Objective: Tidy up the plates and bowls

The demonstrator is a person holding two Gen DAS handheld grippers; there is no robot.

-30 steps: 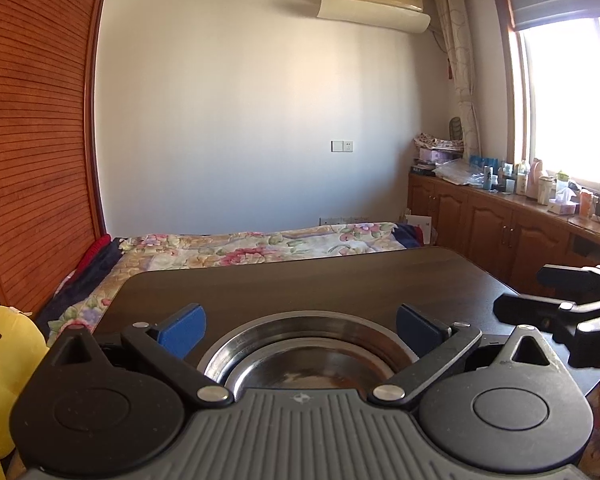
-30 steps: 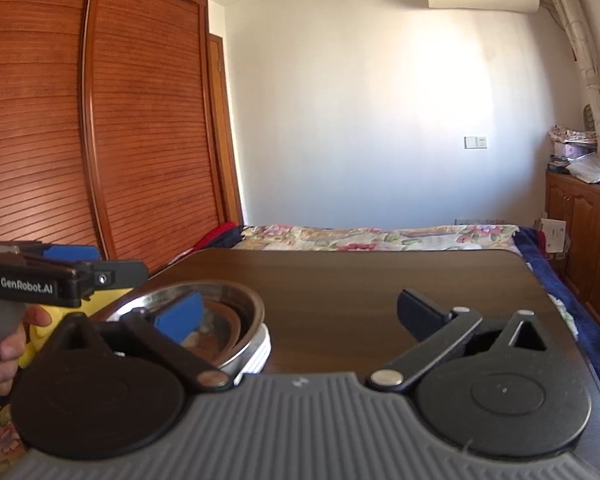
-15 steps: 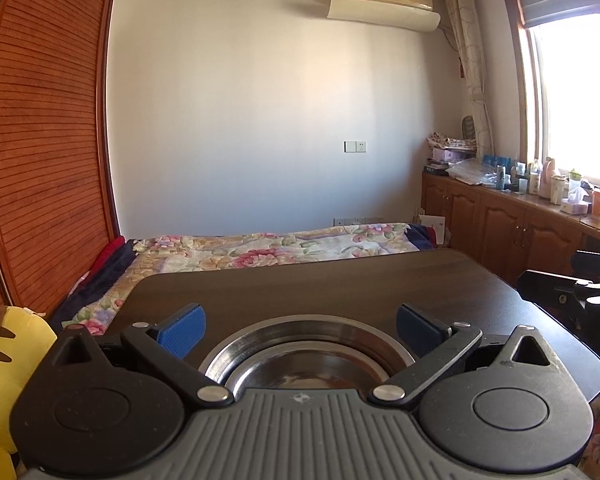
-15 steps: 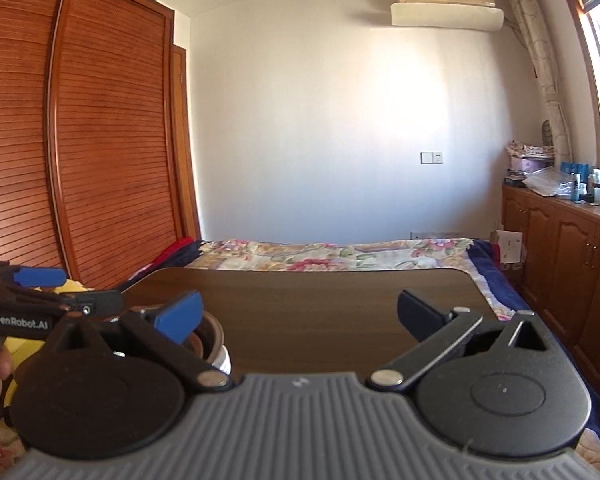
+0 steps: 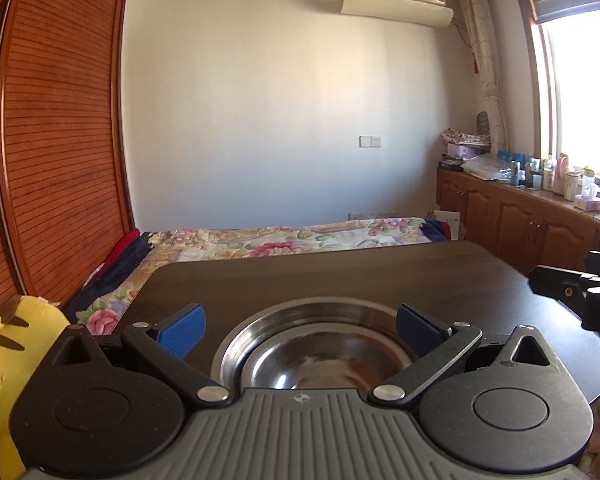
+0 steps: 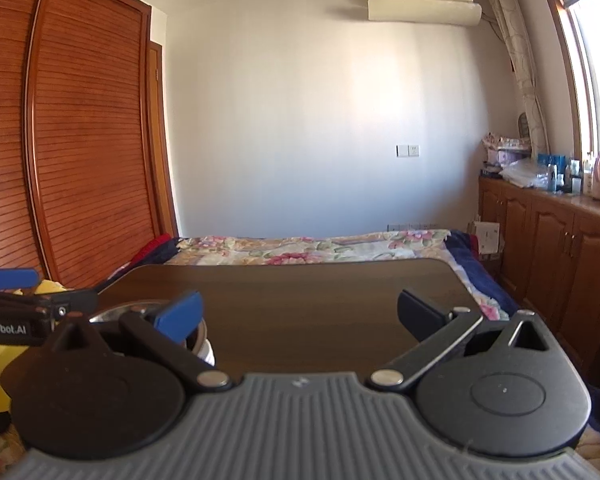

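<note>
A stack of steel bowls (image 5: 320, 356) sits on the dark wooden table (image 5: 340, 276) near its front edge. My left gripper (image 5: 300, 326) is open, with its blue-padded fingers on either side of the stack and apart from it. In the right wrist view the stack (image 6: 200, 342) shows at the left, mostly hidden behind my right gripper's left finger. My right gripper (image 6: 300, 312) is open and empty above the table, to the right of the stack. The left gripper also shows at the left edge of the right wrist view (image 6: 32, 308).
A yellow plush toy (image 5: 8, 352) lies left of the table. A bed with a floral cover (image 5: 292, 238) is beyond the table's far edge. Wooden cabinets (image 5: 540, 228) stand at the right, a wardrobe (image 6: 60, 160) at the left.
Both grippers have pulled back and risen a little. My right gripper has moved right, away from the bowl stack, which now shows smaller at its left. Both stay open.
</note>
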